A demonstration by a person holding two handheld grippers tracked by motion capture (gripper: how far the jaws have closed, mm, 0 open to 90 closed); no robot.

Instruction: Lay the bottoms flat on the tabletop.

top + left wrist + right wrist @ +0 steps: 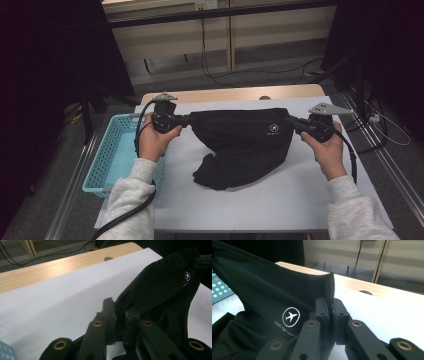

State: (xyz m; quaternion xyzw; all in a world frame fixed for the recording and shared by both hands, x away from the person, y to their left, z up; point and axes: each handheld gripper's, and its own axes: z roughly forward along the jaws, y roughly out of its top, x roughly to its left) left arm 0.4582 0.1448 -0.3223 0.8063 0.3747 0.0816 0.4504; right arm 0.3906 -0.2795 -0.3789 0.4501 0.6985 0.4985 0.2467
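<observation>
A black garment [240, 145] with a small white airplane logo [273, 128] hangs stretched between both grippers above the white table sheet [280, 200]; its lower part rests crumpled on the sheet. My left gripper [186, 120] is shut on the garment's left edge [120, 315]. At the right edge [329, 290], my right gripper [289, 120] pinches the cloth, with the logo [291, 316] just beside its jaws. A hand holds each gripper, sleeves entering from the bottom.
A light-blue plastic basket [107, 150] stands at the table's left edge. Bare wooden tabletop [235, 93] with a round hole lies beyond the sheet. Cables run across the floor behind. Dark equipment flanks both sides.
</observation>
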